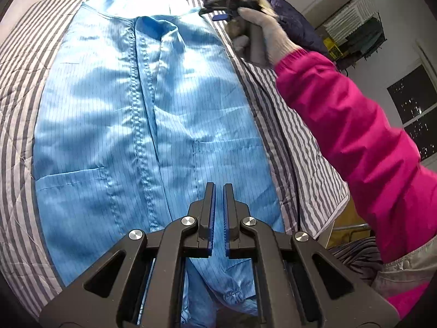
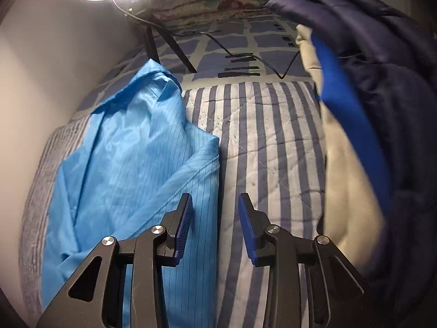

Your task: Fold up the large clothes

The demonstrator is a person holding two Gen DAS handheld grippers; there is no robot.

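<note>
The light-blue pinstriped work coat [image 1: 142,114] lies lengthwise on the striped quilt [image 2: 262,147] of the bed, front up, its side already turned in along a straight edge; the left claw [image 1: 218,191] hangs shut and empty over the hem end; the right claw [image 2: 214,205] stands parted with nothing between its pads, straddling that folded edge near the collar; a sound next move, I judge, pinches both layers at the edge, both claws lifting together so the cloth stays flat.

The garment [image 1: 142,125] lies on the quilt [image 1: 16,125]; a jacket [image 2: 382,82] lies right of it.
</note>
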